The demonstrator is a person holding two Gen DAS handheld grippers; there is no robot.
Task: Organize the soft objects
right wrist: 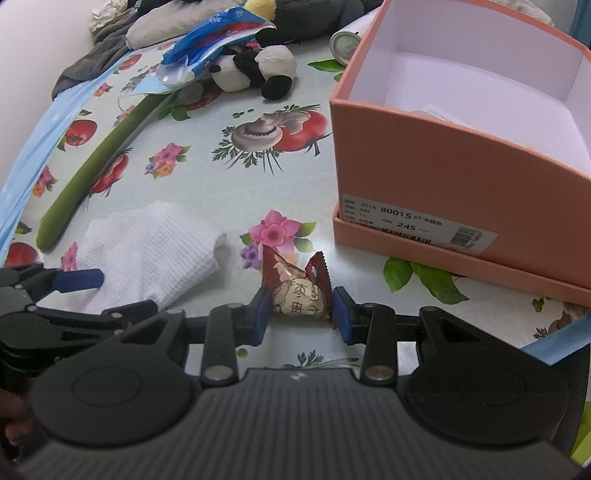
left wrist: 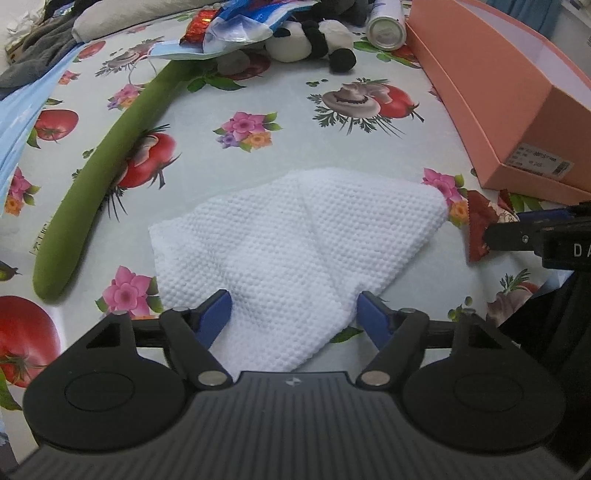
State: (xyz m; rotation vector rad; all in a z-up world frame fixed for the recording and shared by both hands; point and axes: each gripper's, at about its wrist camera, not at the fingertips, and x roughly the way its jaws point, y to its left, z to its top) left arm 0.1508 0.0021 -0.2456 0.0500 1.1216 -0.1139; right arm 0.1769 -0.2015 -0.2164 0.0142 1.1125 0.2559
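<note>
My left claw (left wrist: 293,314) hangs steeply over the white waffle-textured cloth (left wrist: 295,251) on the fruit-and-flower printed tablecloth (left wrist: 277,92), its blue fingers (left wrist: 214,314) spread wide on either side of the cloth's near corner; whether they touch the fabric I cannot tell. My right claw (right wrist: 301,314), just right of the cloth, is clamped about halfway on a small crinkled red-and-brown snack packet (right wrist: 295,288), a blue pad pressed to each side of it.

Largest thing here is the salmon-pink cardboard shoebox (right wrist: 424,177), standing in its upturned lid to the right of the cloth, a barcoded label on its near wall. Its white inside shows only a pale scrap of paper (right wrist: 439,112) at the bottom.

A long green stuffed tube (left wrist: 110,158) lies left of the cloth. Beyond the cloth are a black-and-white panda soft toy (left wrist: 310,40), a crumpled blue-and-white plastic bag (left wrist: 236,26) and, beside the box, a silver can (left wrist: 386,26) on its side.
</note>
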